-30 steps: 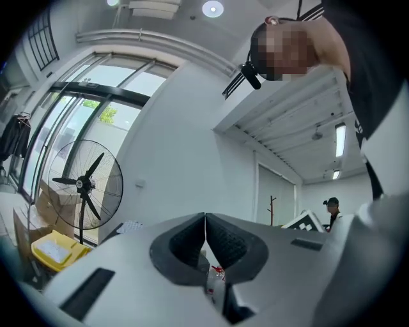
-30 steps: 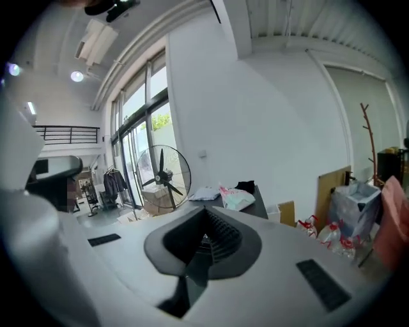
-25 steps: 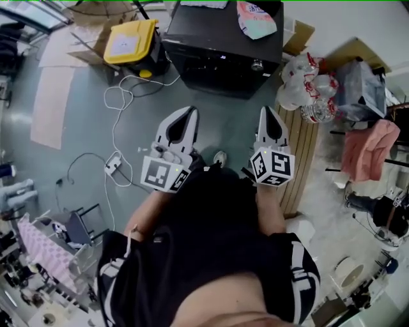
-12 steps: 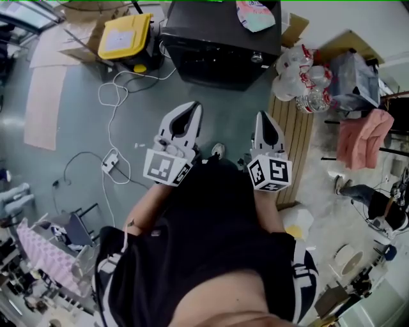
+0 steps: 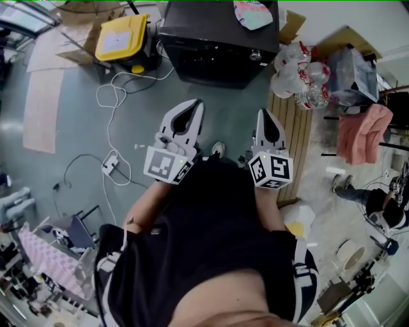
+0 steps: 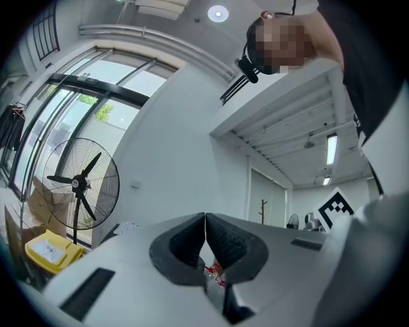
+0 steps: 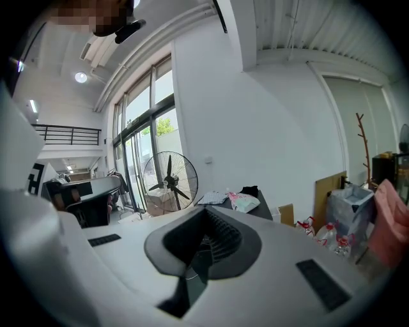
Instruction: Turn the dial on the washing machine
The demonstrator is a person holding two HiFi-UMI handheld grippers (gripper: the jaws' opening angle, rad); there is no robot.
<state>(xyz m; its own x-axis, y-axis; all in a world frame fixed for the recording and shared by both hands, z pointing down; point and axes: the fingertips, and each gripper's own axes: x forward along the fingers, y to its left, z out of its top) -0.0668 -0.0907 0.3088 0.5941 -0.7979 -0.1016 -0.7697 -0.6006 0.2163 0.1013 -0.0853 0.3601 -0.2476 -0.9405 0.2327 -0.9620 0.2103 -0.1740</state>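
Observation:
The black washing machine (image 5: 217,45) stands on the floor at the top middle of the head view. Its small silver dial (image 5: 255,55) sits on the front panel near the right corner. A pale patterned bag (image 5: 253,14) lies on its lid. My left gripper (image 5: 197,102) and right gripper (image 5: 264,112) are held side by side close to the person's body, well short of the machine, both pointing towards it. In the left gripper view the left gripper (image 6: 205,217) is shut and empty. In the right gripper view the right gripper (image 7: 206,211) is also shut with nothing in it.
A yellow-lidded box (image 5: 121,37) stands left of the machine. A white cable and power strip (image 5: 114,163) trail over the grey floor on the left. A wooden slatted board (image 5: 300,147), packed water bottles (image 5: 300,76) and a pink cloth (image 5: 364,134) are on the right. A standing fan (image 6: 80,185) stands by the windows.
The view has drifted a little, so the machine sits higher in frame. Both grippers stay shut in front of the body, almost where they were.

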